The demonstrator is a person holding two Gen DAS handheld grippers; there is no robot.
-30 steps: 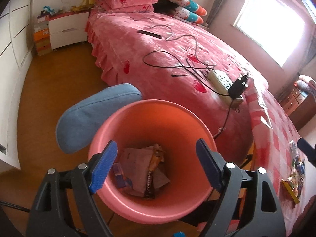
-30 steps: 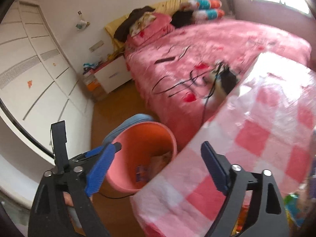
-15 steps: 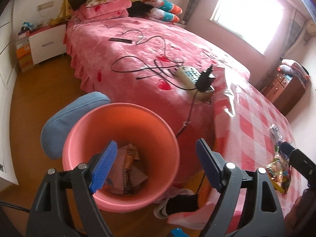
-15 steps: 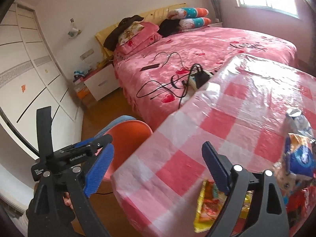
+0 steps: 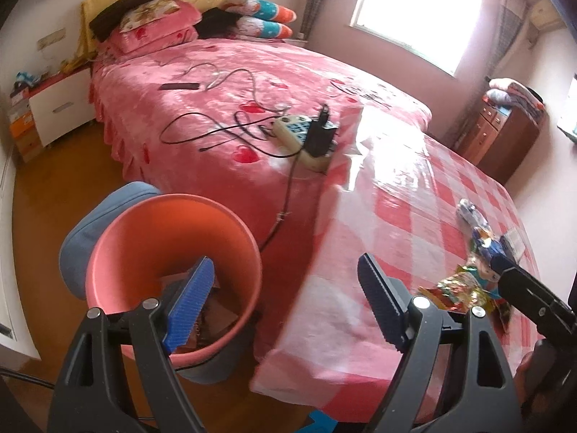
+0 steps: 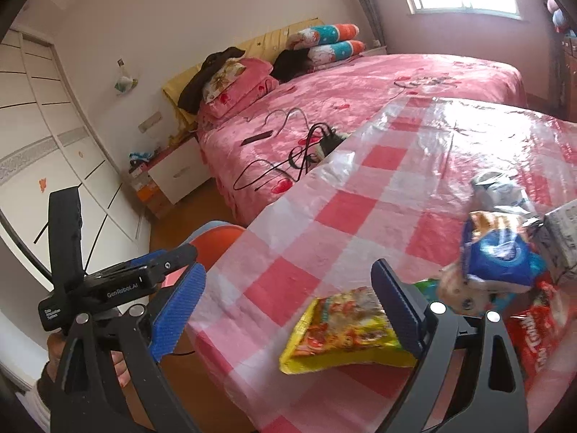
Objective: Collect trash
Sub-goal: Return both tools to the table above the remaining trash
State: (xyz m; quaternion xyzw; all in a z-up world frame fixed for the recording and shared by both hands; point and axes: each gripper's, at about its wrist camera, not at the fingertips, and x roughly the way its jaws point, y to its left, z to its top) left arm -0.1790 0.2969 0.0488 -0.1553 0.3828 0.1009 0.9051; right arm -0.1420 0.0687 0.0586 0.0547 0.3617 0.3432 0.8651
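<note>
Left hand-held gripper (image 5: 285, 301) is spread wide with nothing in it, hanging between the bin (image 5: 173, 252) and the counter (image 5: 360, 288) edge. Right hand-held gripper (image 6: 288, 305) is released too, empty, its right finger just over a yellow snack bag (image 6: 342, 328). More trash sits beside that: a blue-white pack (image 6: 501, 252), a red wrapper (image 6: 533, 335), maybe a crumpled carton behind, kinda blurry. Counter's got a pink checked plastic cloth. Bin's salmon pink, on the wood floor, wrappers already inside. Bed (image 5: 252, 90) behind with cables.
</note>
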